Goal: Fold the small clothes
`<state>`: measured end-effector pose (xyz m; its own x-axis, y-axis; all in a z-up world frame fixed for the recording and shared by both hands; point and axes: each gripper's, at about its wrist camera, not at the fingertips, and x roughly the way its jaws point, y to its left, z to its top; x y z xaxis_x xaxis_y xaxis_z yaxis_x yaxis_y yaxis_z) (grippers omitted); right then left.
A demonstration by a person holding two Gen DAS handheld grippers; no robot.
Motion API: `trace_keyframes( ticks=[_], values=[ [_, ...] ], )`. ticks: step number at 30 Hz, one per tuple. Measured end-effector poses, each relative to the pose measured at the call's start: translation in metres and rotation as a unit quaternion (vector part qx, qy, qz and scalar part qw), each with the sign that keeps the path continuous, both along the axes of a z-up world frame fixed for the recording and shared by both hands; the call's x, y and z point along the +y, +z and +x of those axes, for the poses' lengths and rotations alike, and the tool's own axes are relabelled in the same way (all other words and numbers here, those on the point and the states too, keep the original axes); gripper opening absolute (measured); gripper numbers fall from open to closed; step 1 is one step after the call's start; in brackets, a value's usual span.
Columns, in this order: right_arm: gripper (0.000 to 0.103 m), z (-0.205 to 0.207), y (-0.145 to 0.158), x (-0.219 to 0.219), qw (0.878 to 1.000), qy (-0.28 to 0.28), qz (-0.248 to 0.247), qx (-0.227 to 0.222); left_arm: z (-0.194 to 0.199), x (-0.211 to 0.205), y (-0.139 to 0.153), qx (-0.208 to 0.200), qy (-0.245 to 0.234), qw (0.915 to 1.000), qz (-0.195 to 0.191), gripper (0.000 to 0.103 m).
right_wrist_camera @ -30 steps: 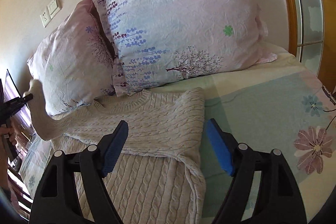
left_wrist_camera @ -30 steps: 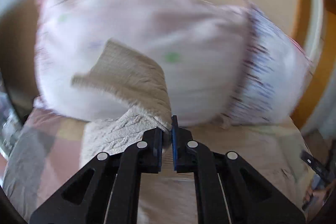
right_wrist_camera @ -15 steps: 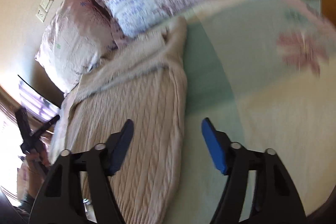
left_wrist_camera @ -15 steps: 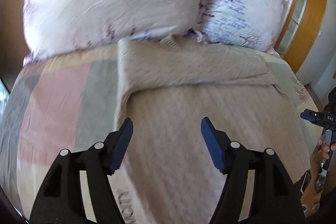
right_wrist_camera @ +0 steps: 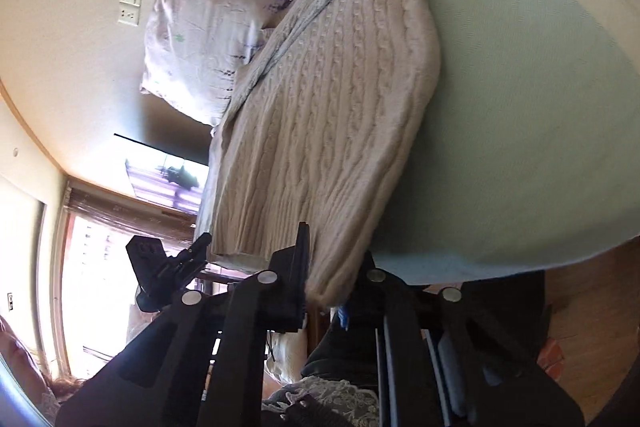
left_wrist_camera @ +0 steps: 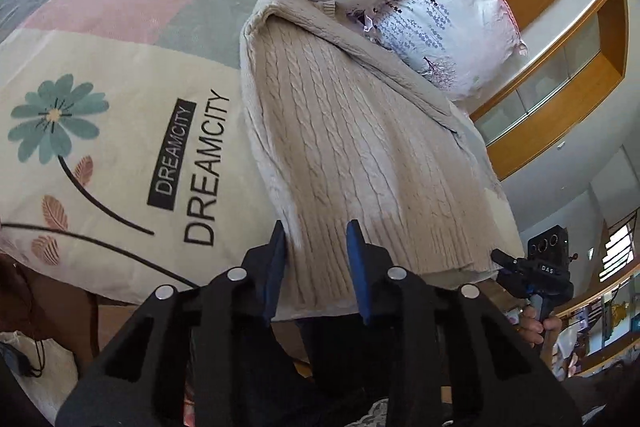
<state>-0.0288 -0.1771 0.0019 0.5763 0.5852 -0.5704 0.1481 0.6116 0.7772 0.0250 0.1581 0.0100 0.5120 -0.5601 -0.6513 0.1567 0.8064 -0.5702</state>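
Note:
A beige cable-knit sweater lies on the bed with both sleeves folded across its top, its ribbed hem at the bed's near edge. It also shows in the right wrist view. My left gripper is open, its blue pads on either side of the hem's left corner. My right gripper is open around the hem's right corner, which lies between the fingers. The right gripper also shows in the left wrist view, at the hem's far corner.
The bed sheet has a flower print and DREAMCITY lettering. Two floral pillows lean against the wall behind the sweater's collar. A wooden window frame is on the right. A wall socket is beside the pillows.
My left gripper let go of the sleeve, which now lies folded across the sweater. Both grippers moved back to the bed's near edge and now straddle the hem corners.

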Motion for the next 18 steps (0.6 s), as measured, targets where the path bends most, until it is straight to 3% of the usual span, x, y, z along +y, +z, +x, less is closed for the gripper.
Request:
trace_keyframes(
  ticks=[4, 8, 11, 14, 18],
  values=[
    [0.009, 0.009, 0.017, -0.001, 0.999, -0.001, 0.017, -0.036, 0.005, -0.008, -0.006, 0.015, -0.019, 0.9992, -0.033, 0.008],
    [0.008, 0.042, 0.054, -0.008, 0.994, -0.006, 0.043, -0.104, 0.042, 0.001, 0.018, -0.021, -0.021, 0.998, -0.056, 0.006],
    [0.008, 0.083, 0.081, -0.016, 0.985, -0.019, 0.068, -0.158, 0.098, 0.017, 0.062, -0.086, 0.015, 0.9955, -0.037, 0.006],
    [0.008, 0.143, 0.105, -0.036, 0.976, -0.061, 0.062, -0.201, 0.16, 0.022, 0.095, -0.128, 0.048, 0.9905, -0.016, 0.006],
    [0.008, 0.223, 0.107, -0.075, 0.967, -0.145, 0.033, -0.207, 0.249, 0.001, 0.111, -0.152, 0.069, 0.9859, 0.017, 0.006]
  ],
)
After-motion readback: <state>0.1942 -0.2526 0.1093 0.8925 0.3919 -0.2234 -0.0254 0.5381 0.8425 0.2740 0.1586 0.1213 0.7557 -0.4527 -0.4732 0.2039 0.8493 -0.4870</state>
